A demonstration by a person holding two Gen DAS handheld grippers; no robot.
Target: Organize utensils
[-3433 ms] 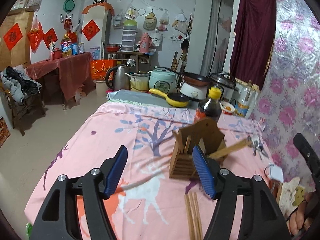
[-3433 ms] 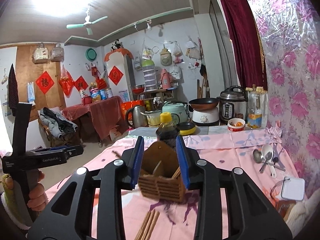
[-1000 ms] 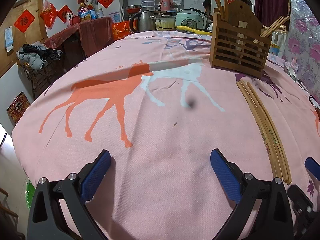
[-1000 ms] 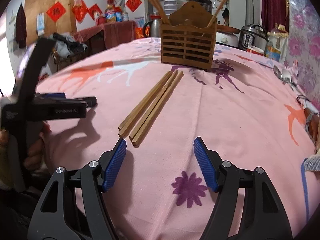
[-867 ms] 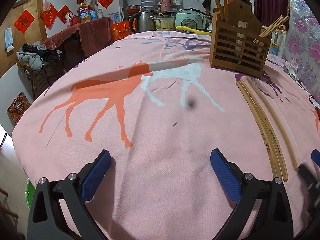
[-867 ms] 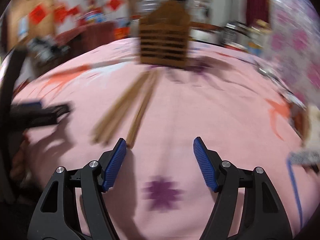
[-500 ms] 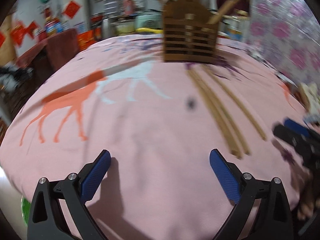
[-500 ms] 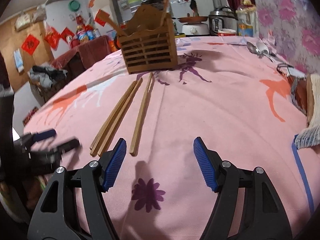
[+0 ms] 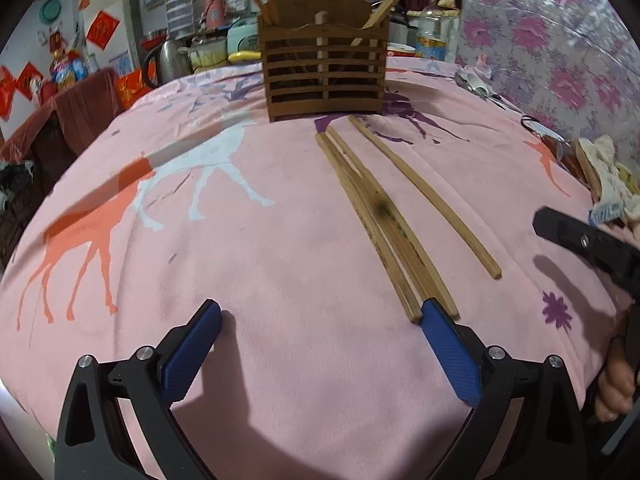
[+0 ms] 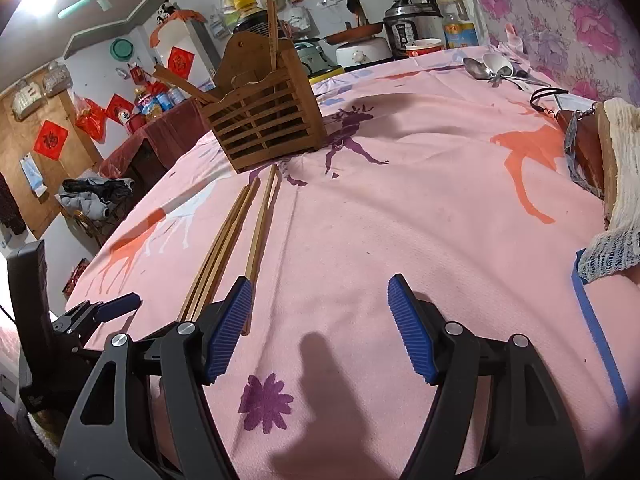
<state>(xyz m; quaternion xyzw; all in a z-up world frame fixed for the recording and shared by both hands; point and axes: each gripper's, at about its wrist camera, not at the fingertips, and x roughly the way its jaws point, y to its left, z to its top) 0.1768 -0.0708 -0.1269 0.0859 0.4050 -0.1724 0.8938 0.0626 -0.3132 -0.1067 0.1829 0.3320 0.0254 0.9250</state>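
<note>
1. since the earlier frames, one chopstick (image 9: 424,196) is seen split off from the bundle; it is now laid apart to the right of the other chopsticks (image 9: 380,224) in the left wrist view, where before all were packed side by side.
2. both views are shifted: the wooden utensil holder (image 9: 324,76) is now seen nearly straight ahead from the left wrist, and from its corner in the right wrist view (image 10: 268,120).
3. left gripper (image 9: 320,352): jaws are spread wide, nothing is held between them; bare pink tablecloth (image 9: 280,260) is seen in the gap. the right blue pad (image 9: 448,344) is placed just at the near ends of the bundled chopsticks; contact cannot be told.
4. right gripper (image 10: 320,320): jaws are released and wide, only cloth between them. the left pad (image 10: 228,328) is seen over the near end of the lone chopstick (image 10: 260,232); touching or not cannot be told.
5. chopsticks are laid flat on the cloth, far ends pointed at the holder's base, just short of it.
6. more chopsticks are stood tilted inside the holder.
7. metal spoons (image 10: 492,70) are noted at the far right edge of the table, well apart from the holder.
8. a hand (image 9: 612,384) is seen on the right gripper's handle at the right edge of the left wrist view.
</note>
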